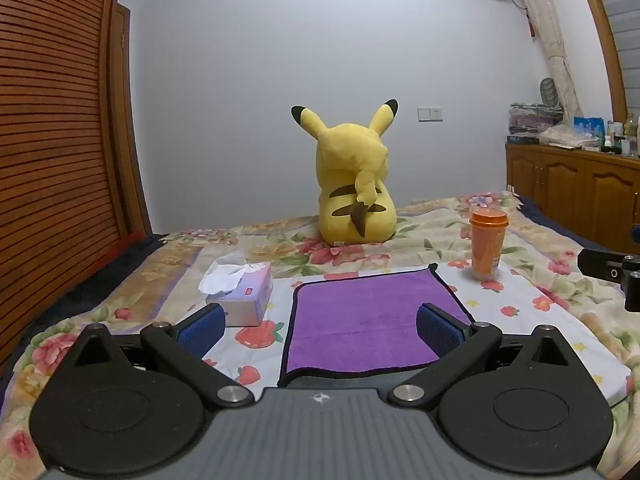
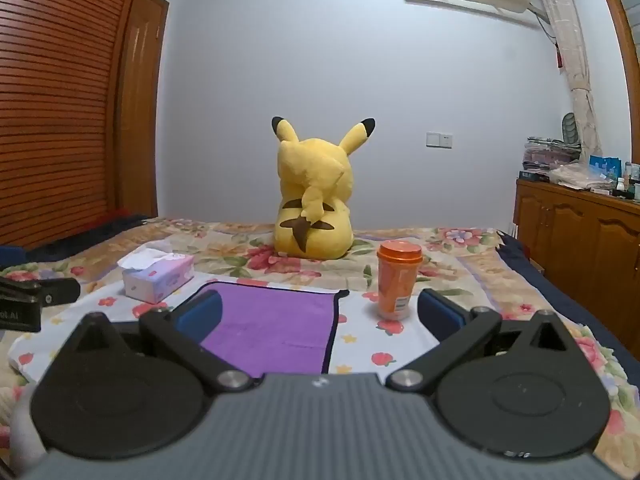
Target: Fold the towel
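The purple towel point(image 1: 368, 320) is lying flat just ahead of both spread, empty tongs, the left tongs point(image 1: 320, 330) facing it more squarely than the right tongs point(image 2: 320, 316).

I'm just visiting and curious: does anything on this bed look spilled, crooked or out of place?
Nothing is spilled or damaged. The purple towel lies flat; the orange cup stands upright with its lid on beside it. The Pikachu plush faces the wall.
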### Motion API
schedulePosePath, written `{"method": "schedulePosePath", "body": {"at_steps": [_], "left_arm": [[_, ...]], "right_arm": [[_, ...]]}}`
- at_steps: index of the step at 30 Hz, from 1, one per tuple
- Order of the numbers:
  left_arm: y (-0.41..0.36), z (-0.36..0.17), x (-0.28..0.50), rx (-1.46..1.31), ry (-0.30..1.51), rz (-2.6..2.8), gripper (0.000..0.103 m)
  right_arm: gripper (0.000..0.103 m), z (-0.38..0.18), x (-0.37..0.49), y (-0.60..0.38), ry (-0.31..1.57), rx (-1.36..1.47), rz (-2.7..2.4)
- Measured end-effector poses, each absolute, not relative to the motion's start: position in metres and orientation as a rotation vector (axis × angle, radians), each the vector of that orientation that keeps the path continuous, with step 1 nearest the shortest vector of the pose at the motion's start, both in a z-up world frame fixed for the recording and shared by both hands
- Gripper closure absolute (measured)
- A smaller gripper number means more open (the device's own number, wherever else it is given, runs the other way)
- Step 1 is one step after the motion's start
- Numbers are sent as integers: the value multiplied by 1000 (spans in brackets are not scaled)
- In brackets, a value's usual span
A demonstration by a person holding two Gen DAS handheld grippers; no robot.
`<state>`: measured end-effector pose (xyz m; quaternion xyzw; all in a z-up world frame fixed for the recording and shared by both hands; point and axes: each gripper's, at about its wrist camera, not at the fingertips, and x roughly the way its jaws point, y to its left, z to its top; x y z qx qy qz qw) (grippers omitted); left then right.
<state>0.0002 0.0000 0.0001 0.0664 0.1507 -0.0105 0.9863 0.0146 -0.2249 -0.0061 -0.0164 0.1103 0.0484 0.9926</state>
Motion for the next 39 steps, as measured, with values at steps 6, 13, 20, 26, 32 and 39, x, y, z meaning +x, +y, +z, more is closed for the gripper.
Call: {"method": "schedulePosePath", "body": {"at_steps": [6, 13, 20, 26, 32, 39], "left_arm": [[0, 0, 0, 132, 297, -22, 0], [0, 0, 1, 133, 293, -20, 0], [1, 1, 2, 130, 290, -21, 0], [1, 2, -1, 129, 289, -21, 0], [0, 2, -1, 130, 287, -20, 0], [0, 1, -1, 130, 286, -21, 0]], "right_arm": [[0, -7, 15, -225, 214, -30, 94], [0, -7, 14, -226, 211, -30, 94], [0, -10, 16, -234, 215, -26, 92], [0, -9, 15, -231, 215, -26, 87], [0, -9, 16, -233, 214, -25, 89], [0, -9, 16, -233, 213, -25, 89]]}}
